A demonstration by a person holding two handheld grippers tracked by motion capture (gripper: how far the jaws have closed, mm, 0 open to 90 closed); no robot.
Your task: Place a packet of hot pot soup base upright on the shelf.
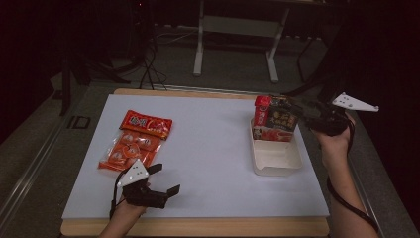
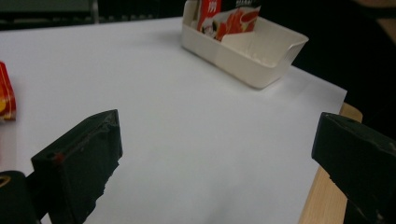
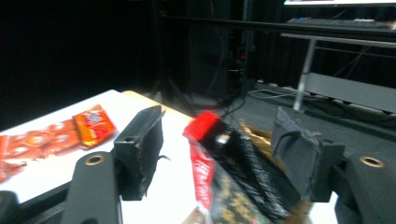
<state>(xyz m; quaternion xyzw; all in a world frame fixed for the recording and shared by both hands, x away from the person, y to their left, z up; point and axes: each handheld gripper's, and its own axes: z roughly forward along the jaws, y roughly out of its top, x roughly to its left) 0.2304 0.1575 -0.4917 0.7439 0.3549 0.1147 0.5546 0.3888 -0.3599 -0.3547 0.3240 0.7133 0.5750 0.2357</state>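
Snack packets point(image 1: 275, 119), dark and red crinkly foil, stand propped in the far end of the cream plastic tray point(image 1: 277, 159); my right jaws point(image 3: 219, 154) gape around them unpressed, left jaws point(image 2: 210, 154) wide, empty. Brushing could topple them.

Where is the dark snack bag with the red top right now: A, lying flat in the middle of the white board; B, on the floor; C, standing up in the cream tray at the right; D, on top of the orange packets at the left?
C: the dark snack bag stands upright in the far end of the cream tray, with the right claw open around its top.
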